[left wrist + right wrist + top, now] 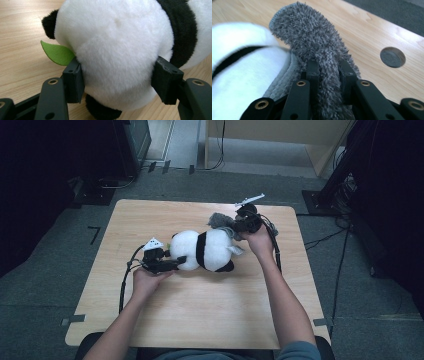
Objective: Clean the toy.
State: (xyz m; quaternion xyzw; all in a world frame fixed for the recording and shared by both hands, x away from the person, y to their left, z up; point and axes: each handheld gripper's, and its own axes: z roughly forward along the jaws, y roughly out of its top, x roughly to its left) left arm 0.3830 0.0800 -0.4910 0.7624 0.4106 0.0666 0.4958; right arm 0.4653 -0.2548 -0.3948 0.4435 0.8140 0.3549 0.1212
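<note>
A black-and-white panda plush point(205, 250) lies on its side in the middle of the wooden table point(200, 310). My left gripper point(172, 264) is at its left end, shut on the white head point(115, 50), with a pad pressing into the fur on each side. A green felt leaf point(58, 53) sticks out by the left pad. My right gripper point(237, 227) is at the plush's far right side, shut on a grey fuzzy cloth point(220, 221). In the right gripper view the cloth point(312, 37) stands up between the jaws and rests against the panda point(244, 75).
A round hole point(392, 57) is cut in the tabletop to the right of the cloth. Bare wood lies in front of the plush towards the person. Cables trail from both grippers. Dark equipment stands on the floor beyond the table.
</note>
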